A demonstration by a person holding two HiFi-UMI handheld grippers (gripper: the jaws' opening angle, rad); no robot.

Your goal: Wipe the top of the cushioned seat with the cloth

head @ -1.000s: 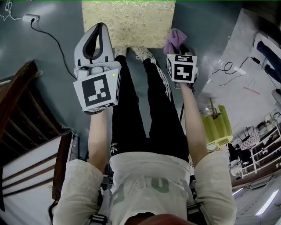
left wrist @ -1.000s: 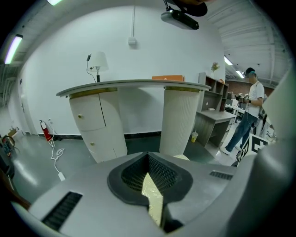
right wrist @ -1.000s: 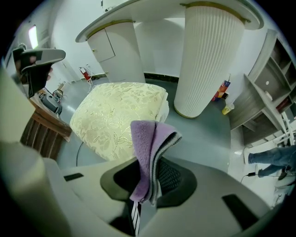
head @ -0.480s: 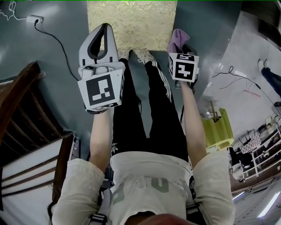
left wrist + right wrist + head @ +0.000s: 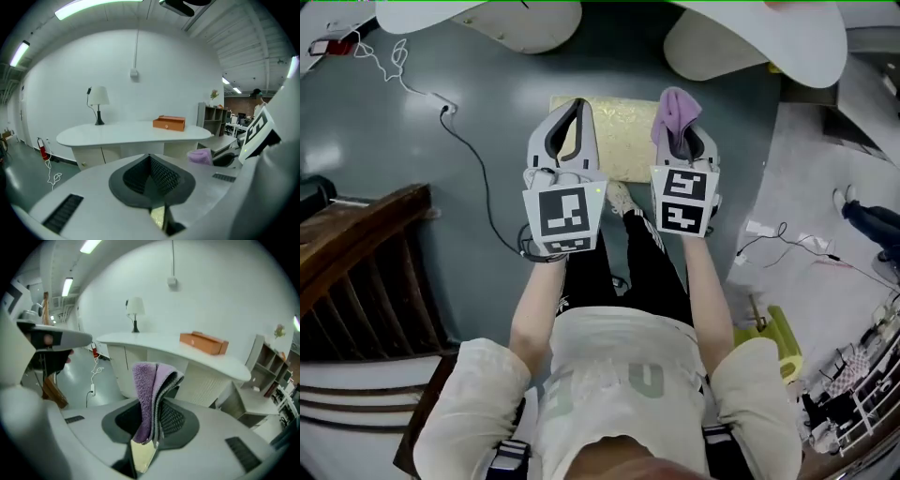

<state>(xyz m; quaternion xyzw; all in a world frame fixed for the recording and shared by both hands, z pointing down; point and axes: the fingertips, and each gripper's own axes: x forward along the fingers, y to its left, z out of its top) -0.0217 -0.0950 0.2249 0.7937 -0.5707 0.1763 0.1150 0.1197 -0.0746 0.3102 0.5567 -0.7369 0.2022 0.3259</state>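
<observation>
Right gripper view | right tongs [image 5: 157, 420] clamp purple cloth [image 5: 147, 390] between them; left tongs [image 5: 151, 176] closed, empty

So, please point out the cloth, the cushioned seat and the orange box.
cloth [image 5: 146, 399], right gripper view, folded middle.
cushioned seat [image 5: 628, 131], head view, bare top.
orange box [image 5: 168, 123], left gripper view, front face.

Bright, even light is cast by ceiling strips [image 5: 93, 7], seen near 11 o'clock in both gripper views. Pale glare is spread over the floor [image 5: 356, 159] at 9 o'clock in the head view, and shadows are faint. Both gripper views are bent by fisheye and darkened at the corners. The left gripper [image 5: 151, 161] is softened towards 6 o'clock.
</observation>
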